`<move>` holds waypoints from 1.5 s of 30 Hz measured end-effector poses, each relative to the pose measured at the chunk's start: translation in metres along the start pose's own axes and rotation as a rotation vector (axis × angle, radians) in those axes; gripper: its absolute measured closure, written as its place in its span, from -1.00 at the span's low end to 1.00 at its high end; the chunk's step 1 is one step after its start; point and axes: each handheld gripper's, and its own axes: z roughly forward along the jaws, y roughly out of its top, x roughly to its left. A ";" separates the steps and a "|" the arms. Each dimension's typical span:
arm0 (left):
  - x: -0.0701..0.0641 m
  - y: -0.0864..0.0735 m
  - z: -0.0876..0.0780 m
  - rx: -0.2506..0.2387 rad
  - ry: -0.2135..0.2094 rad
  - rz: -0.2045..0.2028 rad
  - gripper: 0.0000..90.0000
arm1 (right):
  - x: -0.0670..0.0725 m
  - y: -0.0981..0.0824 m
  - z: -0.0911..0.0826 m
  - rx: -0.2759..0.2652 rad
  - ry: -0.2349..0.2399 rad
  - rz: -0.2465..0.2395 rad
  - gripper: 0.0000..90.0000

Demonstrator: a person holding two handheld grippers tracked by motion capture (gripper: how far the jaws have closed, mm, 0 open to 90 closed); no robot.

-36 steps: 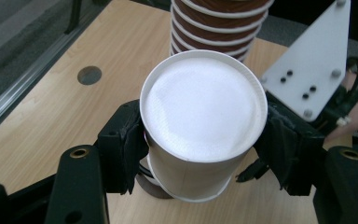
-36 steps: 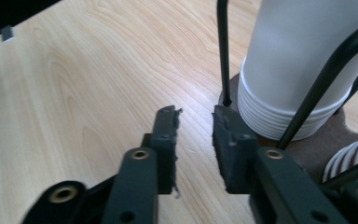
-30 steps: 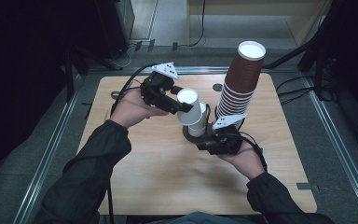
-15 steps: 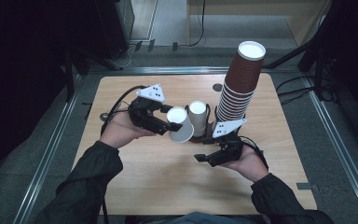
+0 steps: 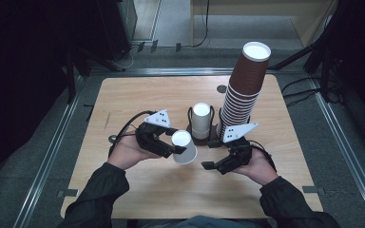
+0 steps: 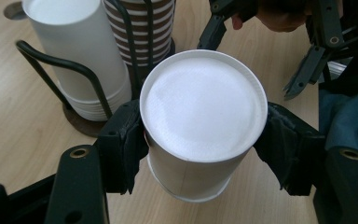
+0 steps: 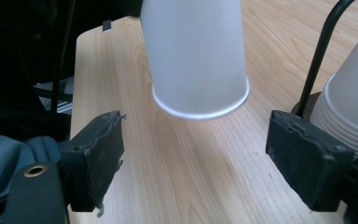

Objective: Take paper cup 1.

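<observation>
My left gripper [image 5: 173,148] is shut on a white paper cup [image 5: 185,148], which it holds upside down and slightly tilted just above the table. In the left gripper view, both pads press the cup's [image 6: 203,116] sides. A stack of white cups [image 5: 201,121] stands in a black wire holder [image 5: 212,124], with a tall stack of brown cups [image 5: 244,85] right of it. My right gripper [image 5: 214,165] sits near the holder's base. Its jaws have just been opening and stand wide around nothing. In the right gripper view, the held cup [image 7: 196,56] hangs beyond the pads [image 7: 98,154].
The wooden table [image 5: 138,99] has bare room to the left, at the back and along its front edge. A small dark round hole [image 5: 222,89] lies near the brown stack. Metal rails [image 5: 52,156] run along the table's sides.
The left gripper has lifted the cup off the white stack and carried it down and toward the front. The right gripper's jaws have opened and drawn back from the holder.
</observation>
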 end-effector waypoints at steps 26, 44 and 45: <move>-0.007 -0.012 0.037 -0.083 -0.177 0.025 -0.23 | -0.001 -0.011 0.027 0.051 0.043 -0.030 -0.59; -0.008 -0.015 0.037 -0.059 -0.180 0.041 -0.23 | 0.001 -0.008 0.029 0.043 0.048 -0.073 -0.59; -0.009 -0.014 0.038 -0.058 -0.181 0.042 -0.23 | 0.001 -0.006 0.027 0.035 0.054 -0.072 -0.59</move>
